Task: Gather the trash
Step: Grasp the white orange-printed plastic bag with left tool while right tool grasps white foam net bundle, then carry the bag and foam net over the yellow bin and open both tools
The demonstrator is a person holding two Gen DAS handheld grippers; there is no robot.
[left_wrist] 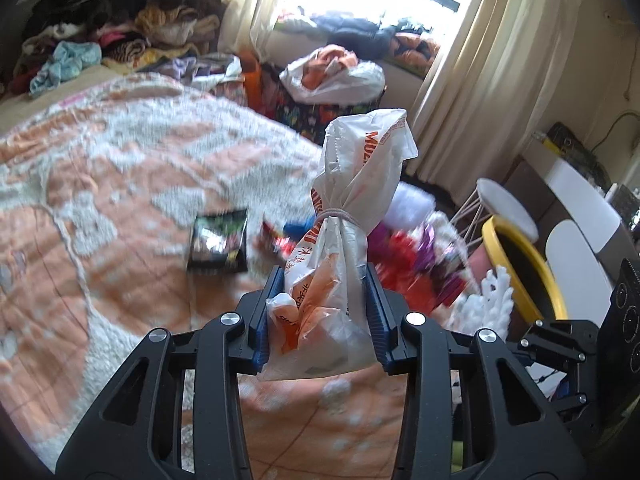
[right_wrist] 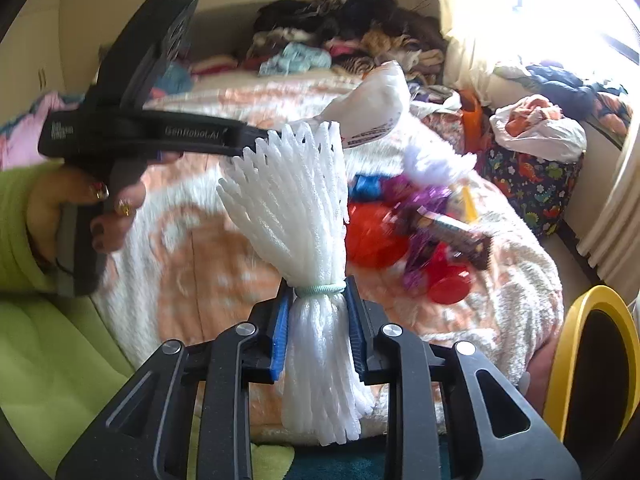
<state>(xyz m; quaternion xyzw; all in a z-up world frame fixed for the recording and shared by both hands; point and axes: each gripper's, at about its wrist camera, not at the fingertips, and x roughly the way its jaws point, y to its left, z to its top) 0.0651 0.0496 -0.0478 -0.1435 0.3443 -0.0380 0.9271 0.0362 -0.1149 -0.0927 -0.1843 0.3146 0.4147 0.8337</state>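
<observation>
My left gripper [left_wrist: 325, 280] is shut on a tied white plastic bag [left_wrist: 352, 208] with orange print, held upright above the bed. My right gripper [right_wrist: 318, 292] is shut on a bundle of white foam netting [right_wrist: 296, 200] bound with a pale green band. That foam bundle [left_wrist: 494, 300] also shows at the right edge of the left wrist view. The left gripper's black body [right_wrist: 132, 128], held by a hand in a green sleeve, crosses the right wrist view. More trash lies on the bedspread: a dark snack packet [left_wrist: 218, 242], red and purple wrappers [right_wrist: 400, 236] and a brown bar wrapper [right_wrist: 456, 236].
An orange-and-white bedspread [left_wrist: 120, 168] covers the bed. A bin with a yellow rim [left_wrist: 524, 268] stands at the bed's right side. Clothes [left_wrist: 120, 28] are piled at the far end. A full plastic bag [left_wrist: 332, 76] rests on a patterned box by the curtained window.
</observation>
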